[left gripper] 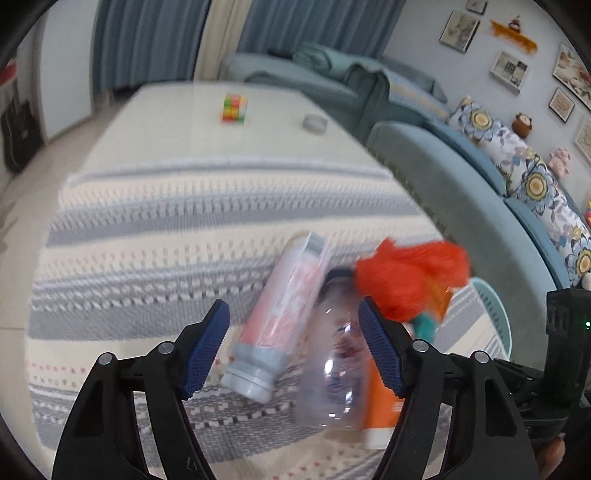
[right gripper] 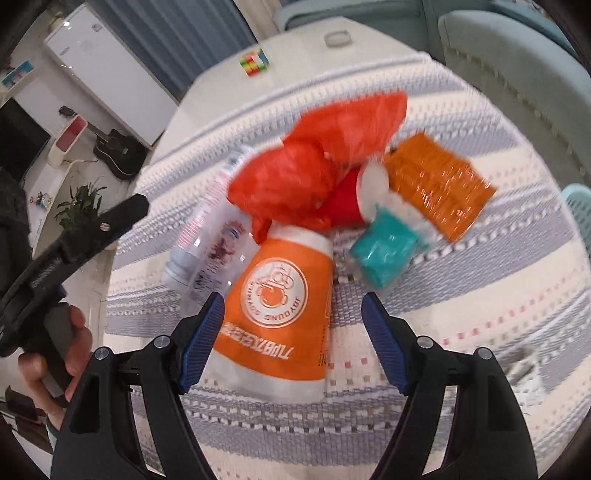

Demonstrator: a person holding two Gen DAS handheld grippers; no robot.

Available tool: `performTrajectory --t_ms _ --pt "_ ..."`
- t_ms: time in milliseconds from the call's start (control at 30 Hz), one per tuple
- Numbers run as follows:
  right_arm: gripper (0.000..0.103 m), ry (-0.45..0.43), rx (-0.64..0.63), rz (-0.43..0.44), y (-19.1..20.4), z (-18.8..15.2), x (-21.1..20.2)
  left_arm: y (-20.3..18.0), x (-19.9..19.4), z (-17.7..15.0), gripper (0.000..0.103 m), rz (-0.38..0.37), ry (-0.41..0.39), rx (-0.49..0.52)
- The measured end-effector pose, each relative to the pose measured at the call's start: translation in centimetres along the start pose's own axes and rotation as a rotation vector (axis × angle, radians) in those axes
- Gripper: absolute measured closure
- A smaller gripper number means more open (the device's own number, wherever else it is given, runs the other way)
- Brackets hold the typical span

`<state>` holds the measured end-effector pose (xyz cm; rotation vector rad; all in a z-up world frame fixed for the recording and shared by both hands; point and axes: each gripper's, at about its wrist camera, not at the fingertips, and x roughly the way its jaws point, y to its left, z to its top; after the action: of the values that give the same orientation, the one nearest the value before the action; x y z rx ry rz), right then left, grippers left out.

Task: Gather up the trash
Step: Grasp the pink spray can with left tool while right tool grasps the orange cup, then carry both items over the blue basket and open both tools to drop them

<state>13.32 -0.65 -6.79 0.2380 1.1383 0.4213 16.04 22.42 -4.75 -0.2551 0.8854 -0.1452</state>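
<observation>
striped tablecloth point(right gripper: 461, 314), orange cup point(right gripper: 280, 314) (round logo)

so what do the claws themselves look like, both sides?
Both match: the left claw and right claw have black plastic arms with silver pivot pins and blue ribbed pads. The left unit shows a small green LED. A bare hand grips the left handle.

1. A living room with blue curtains point(left gripper: 147, 40) hanging across the far wall.
2. A teal sofa point(left gripper: 461, 184) runs along the right side, holding floral cushions point(left gripper: 532, 177).
3. Framed pictures point(left gripper: 460, 31) hang on the pale wall above the sofa.
4. A low table carries a striped knitted cloth point(left gripper: 184, 229).
5. A white cabinet point(right gripper: 107, 74), a black guitar point(right gripper: 120, 151) and a potted plant point(right gripper: 79, 206) stand on the pale floor.
</observation>
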Motion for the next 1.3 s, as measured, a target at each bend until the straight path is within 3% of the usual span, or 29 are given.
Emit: performTrajectory --t_ms 200,333,533,700,767,900,1067,1300 --pt "0.030 0.026 0.017 0.054 -0.2 -0.5 1.9 0.9 4.0 -0.7 0.036 0.003 0.083 0.021" --pt "0.030 0.054 0.025 0.032 -0.5 -0.5 3.4 1.2 6.3 -0.8 0.042 0.043 0.135 0.029" --pt "0.030 0.085 0.045 0.066 -0.8 -0.5 5.1 1.0 7.7 -0.7 0.042 0.035 0.143 0.030" --pt "0.031 0.082 -0.003 0.040 0.3 -1.2 5.1 1.2 8.5 -0.5 0.045 0.027 0.149 -0.001" --pt "0.040 0.081 -0.023 0.042 0.6 -1.4 5.1 1.0 8.6 -0.9 0.048 0.039 0.151 0.013" --pt "0.042 0.078 -0.045 0.039 0.9 -1.9 4.6 -0.1 8.3 -1.9 0.056 0.124 0.130 0.083" --pt "0.046 0.056 -0.097 0.068 1.1 -2.5 2.8 0.0 6.3 -2.6 0.058 0.183 0.054 0.075" --pt "0.047 -0.088 -0.167 0.138 1.5 -2.5 -1.7 -0.4 0.4 -2.5 0.058 0.079 -0.078 0.011"
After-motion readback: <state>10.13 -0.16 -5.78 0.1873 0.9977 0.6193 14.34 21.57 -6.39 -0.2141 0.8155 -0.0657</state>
